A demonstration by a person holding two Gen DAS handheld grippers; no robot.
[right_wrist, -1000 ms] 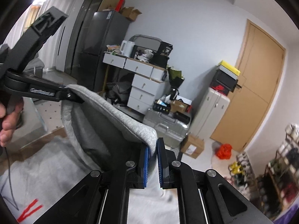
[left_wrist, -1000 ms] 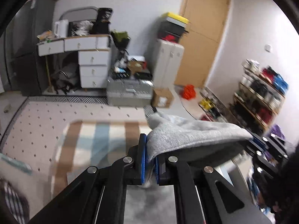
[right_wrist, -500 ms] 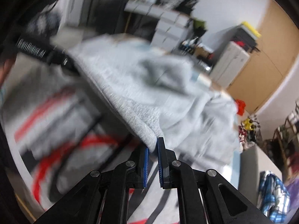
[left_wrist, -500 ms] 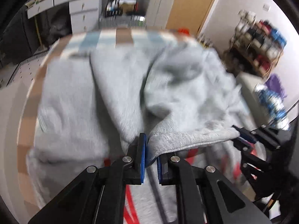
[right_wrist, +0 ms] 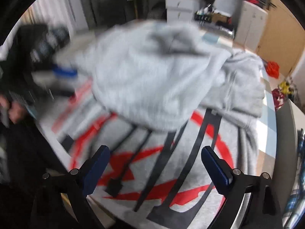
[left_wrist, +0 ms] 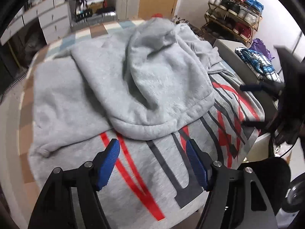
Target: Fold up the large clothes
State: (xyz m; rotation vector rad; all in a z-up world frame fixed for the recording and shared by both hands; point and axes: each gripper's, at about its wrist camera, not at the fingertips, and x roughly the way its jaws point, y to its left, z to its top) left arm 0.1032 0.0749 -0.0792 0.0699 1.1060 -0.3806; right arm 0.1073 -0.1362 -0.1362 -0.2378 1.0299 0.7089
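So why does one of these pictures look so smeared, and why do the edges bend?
Right wrist view: motion blur smears the grey sweatshirt and the hand; the right gripper, jaws opening, stays sharper. Left wrist view: mostly crisp, the shoe rack readable. Both views: fisheye curving, dark corners.

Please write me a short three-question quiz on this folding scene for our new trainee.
1. True or false: the left gripper is clamped on the hoodie's hem.
2. Which colours make up the print on the grey hoodie? A) red and dark grey B) green and yellow C) blue and white
3. Fill in: the folded-over flap lies on ____ of the printed side.

Key
1. False: its jaws are opening, with no cloth between the pads; the right gripper is opening too, with nothing in it.
2. A.
3. Top; it covers part of the print.
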